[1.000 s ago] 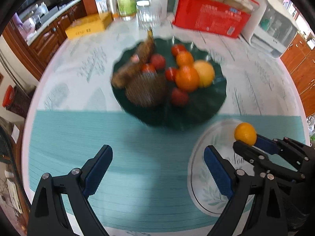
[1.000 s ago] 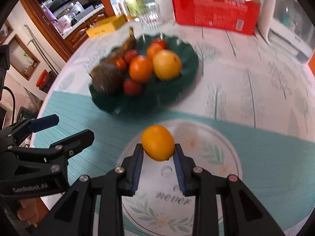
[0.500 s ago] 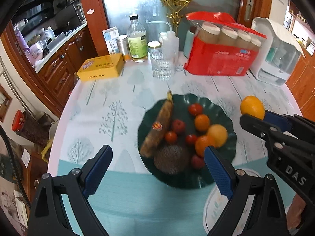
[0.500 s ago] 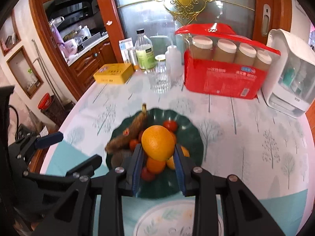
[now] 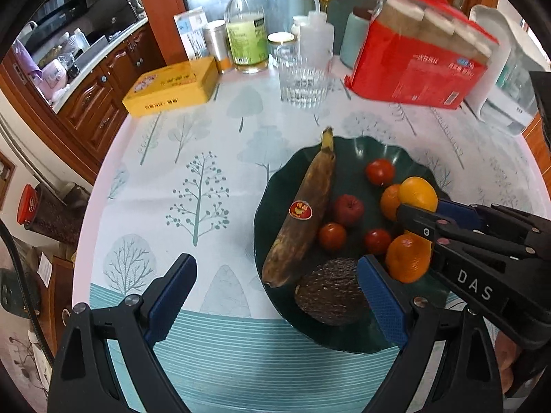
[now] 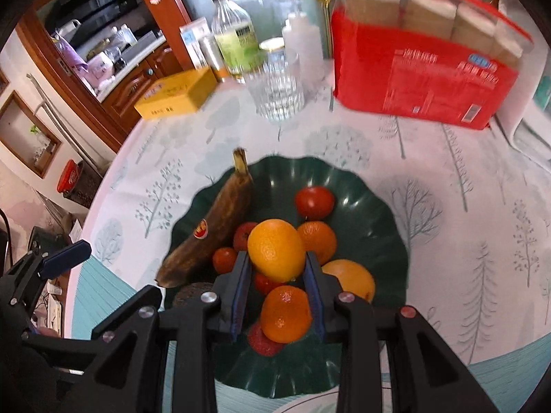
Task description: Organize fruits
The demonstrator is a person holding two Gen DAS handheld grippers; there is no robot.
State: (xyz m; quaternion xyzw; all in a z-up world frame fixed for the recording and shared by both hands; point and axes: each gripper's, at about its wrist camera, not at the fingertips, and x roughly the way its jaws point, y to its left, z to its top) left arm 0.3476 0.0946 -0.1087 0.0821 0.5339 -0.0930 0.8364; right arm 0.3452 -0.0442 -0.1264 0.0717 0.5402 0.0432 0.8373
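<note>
One banana [image 5: 303, 220], one avocado [image 5: 330, 292], four oranges [image 6: 276, 249], five tomatoes [image 6: 314, 202].

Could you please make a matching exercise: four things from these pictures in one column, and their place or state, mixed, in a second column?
Things:
1. orange
2. banana
3. drinking glass
4. left gripper

States:
a. open, holding nothing
b. lying in the green bowl, brown, with a sticker
c. held in the right gripper
d. standing on the tablecloth beyond the bowl

Pairs: 1-c, 2-b, 3-d, 4-a

Right tool [image 6: 277, 285] w/ orange [image 6: 275, 249] moved from white plate, now over green bowl [image 6: 375, 213]
</note>
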